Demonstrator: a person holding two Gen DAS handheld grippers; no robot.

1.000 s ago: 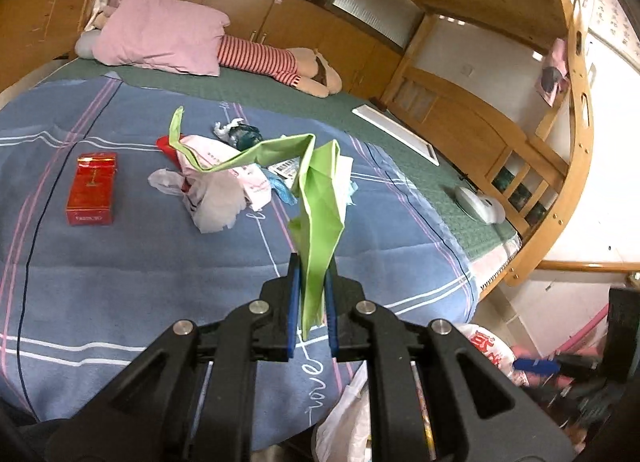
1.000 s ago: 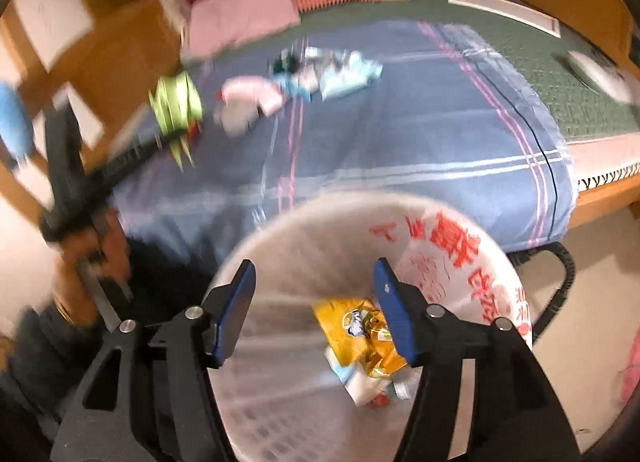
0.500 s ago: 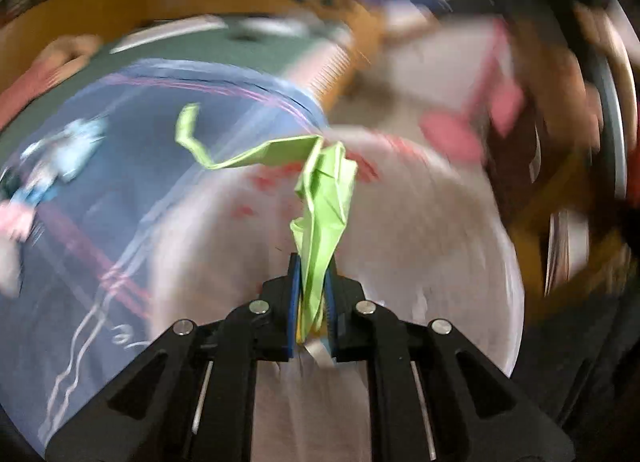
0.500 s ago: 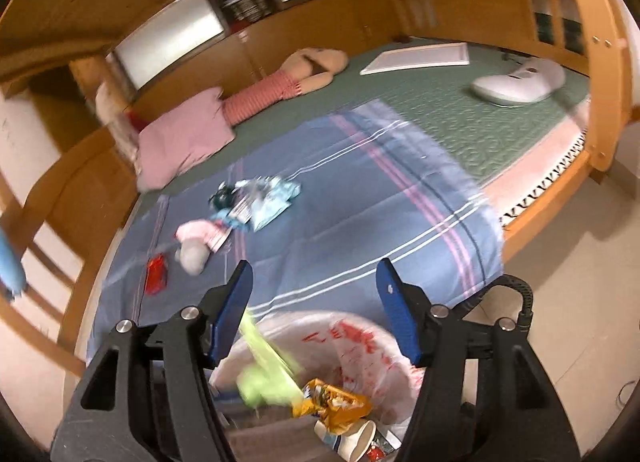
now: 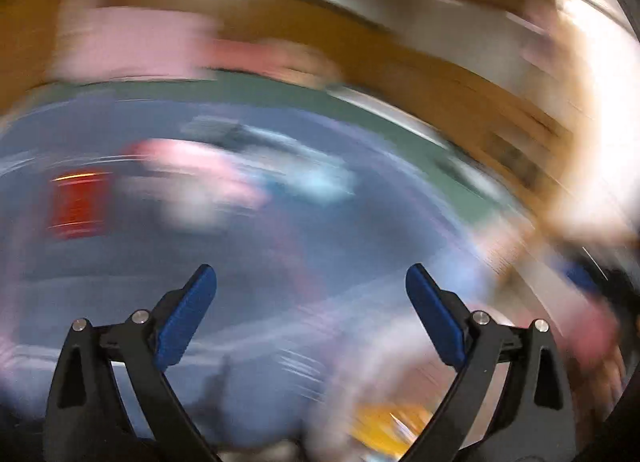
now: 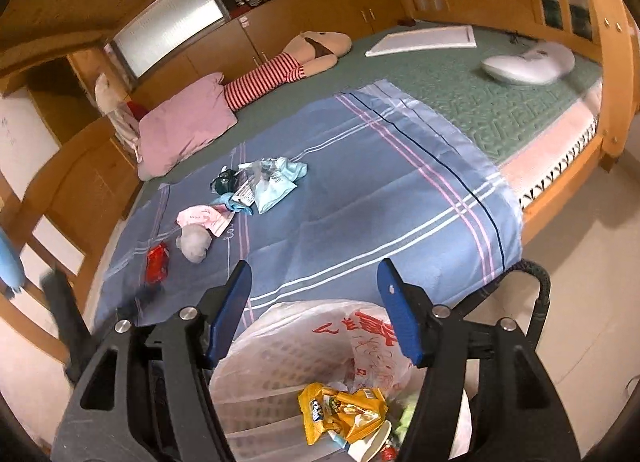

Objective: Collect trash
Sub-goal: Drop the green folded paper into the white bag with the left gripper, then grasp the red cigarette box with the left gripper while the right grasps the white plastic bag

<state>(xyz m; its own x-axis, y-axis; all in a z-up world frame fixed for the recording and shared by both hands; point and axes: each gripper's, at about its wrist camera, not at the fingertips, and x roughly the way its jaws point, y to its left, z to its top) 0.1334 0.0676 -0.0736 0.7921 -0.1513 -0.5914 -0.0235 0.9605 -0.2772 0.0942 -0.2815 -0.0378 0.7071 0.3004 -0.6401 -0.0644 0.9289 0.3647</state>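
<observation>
- Left wrist view: the picture is heavily smeared, so little can be read. The left gripper [image 5: 311, 286] stands at the bottom of the frame; its jaws have just been opening and now stand wide apart with nothing between them.
- In the same view, a red box [image 5: 78, 203] shows as a blur at middle left on the blue blanket [image 5: 120, 262], with pale pink and light blue smears of litter to its right. A yellow patch at the bottom edge may be the bin's contents; that cannot be told for sure.
- Right wrist view: the right gripper [image 6: 314, 284] hovers at lower centre, its jaws partly open and empty, just above the trash bin [image 6: 280, 366], which is lined with a white printed bag.
- The bin already holds a yellow snack wrapper [image 6: 340, 410], a paper cup and a scrap of green at the lower right, so part of the job looks done.
- Left to collect, in the middle left of the frame on the blanket: a red packet [image 6: 157, 262], a crumpled tissue [image 6: 194, 244], a pink wrapper [image 6: 204, 218] and a cluster of light blue and dark wrappers [image 6: 260, 181].
- Judged from this, several more trips to the bin remain.
</observation>
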